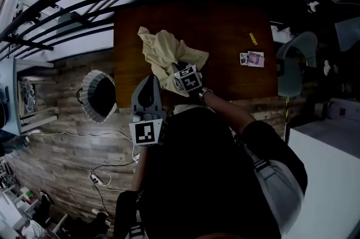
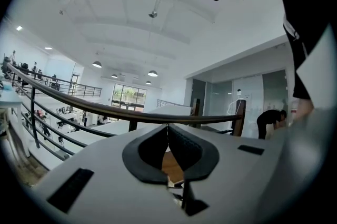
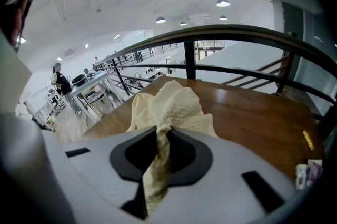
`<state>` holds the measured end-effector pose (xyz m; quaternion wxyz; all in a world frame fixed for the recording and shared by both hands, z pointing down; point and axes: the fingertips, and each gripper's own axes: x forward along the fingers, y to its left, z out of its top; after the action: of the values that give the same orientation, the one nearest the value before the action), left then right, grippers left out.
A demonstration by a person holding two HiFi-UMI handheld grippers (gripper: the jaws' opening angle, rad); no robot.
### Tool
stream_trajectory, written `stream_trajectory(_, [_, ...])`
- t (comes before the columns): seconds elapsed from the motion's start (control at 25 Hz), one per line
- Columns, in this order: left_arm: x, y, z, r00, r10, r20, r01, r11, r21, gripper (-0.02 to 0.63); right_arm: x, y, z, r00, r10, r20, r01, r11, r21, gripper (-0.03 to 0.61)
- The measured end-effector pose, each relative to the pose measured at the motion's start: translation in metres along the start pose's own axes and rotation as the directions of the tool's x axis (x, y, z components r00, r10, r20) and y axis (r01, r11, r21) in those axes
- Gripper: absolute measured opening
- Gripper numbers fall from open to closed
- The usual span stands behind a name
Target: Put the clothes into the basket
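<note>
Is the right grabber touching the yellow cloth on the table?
Touching. The right gripper view shows the right gripper with its jaws pinched shut on a twisted fold of the pale yellow cloth.

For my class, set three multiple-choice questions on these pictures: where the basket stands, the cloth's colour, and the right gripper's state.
1. Where is the basket? A on the table; B on the floor beside the table; C on a chair.
2. What colour is the cloth? A pale yellow; B red; C blue.
3. The right gripper is: A open and empty; B shut on the cloth; C out of view.
Key: 1 B, it stands on the floorboards; 2 A, two views show it; 3 B, its jaws pinch a fold.
</note>
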<state>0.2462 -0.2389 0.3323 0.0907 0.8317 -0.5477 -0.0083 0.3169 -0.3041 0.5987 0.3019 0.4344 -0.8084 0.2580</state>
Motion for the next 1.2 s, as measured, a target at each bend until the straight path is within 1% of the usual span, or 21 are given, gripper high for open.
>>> stream_trajectory(0.12, [0.001, 0.000, 0.001, 1.000, -0.008, -0.003, 0.008, 1.000, 0.003, 0.014, -0.019, 0.001, 0.022, 0.998, 0.010, 0.069, -0.010, 1.000, -0.006, 0.049])
stream_trajectory(0.24, [0.000, 0.003, 0.005, 1.000, 0.009, 0.010, -0.009, 1.000, -0.003, 0.014, -0.038, 0.004, 0.045, 0.990, 0.029, 0.135, -0.027, 0.999, -0.022, 0.049])
stream_trajectory(0.32, [-0.004, 0.007, 0.007, 0.999, 0.024, 0.021, -0.024, 1.000, -0.006, 0.014, -0.050, 0.010, 0.060, 0.983, 0.048, 0.176, -0.042, 0.998, -0.037, 0.049])
stream_trajectory(0.44, [-0.007, 0.018, 0.007, 0.999, 0.043, 0.032, -0.044, 0.999, 0.020, 0.014, -0.065, 0.023, 0.084, 0.971, 0.073, 0.227, -0.059, 0.996, -0.070, 0.049])
stream_trajectory(0.64, [-0.019, 0.035, 0.014, 0.996, 0.073, 0.057, -0.074, 0.997, 0.020, 0.014, -0.087, 0.054, 0.124, 0.946, 0.121, 0.300, -0.092, 0.990, -0.111, 0.049])
stream_trajectory(0.76, [-0.029, 0.046, 0.024, 0.992, 0.104, 0.078, -0.103, 0.995, -0.019, 0.014, -0.097, 0.073, 0.146, 0.926, 0.143, 0.349, -0.097, 0.985, -0.145, 0.049])
stream_trajectory(0.88, [-0.043, 0.064, 0.028, 0.986, 0.145, 0.085, -0.144, 0.989, -0.019, 0.014, -0.106, 0.093, 0.165, 0.907, 0.163, 0.387, -0.107, 0.981, -0.161, 0.049])
stream_trajectory(1.0, [-0.061, 0.084, 0.028, 0.975, 0.199, 0.098, -0.199, 0.980, -0.016, 0.014, -0.114, 0.114, 0.177, 0.890, 0.190, 0.414, -0.127, 0.976, -0.176, 0.049])
stream_trajectory(1.2, [-0.098, 0.114, 0.029, 0.953, 0.281, 0.114, -0.276, 0.960, -0.053, 0.014, -0.123, 0.154, 0.192, 0.868, 0.245, 0.431, -0.171, 0.964, -0.203, 0.049])
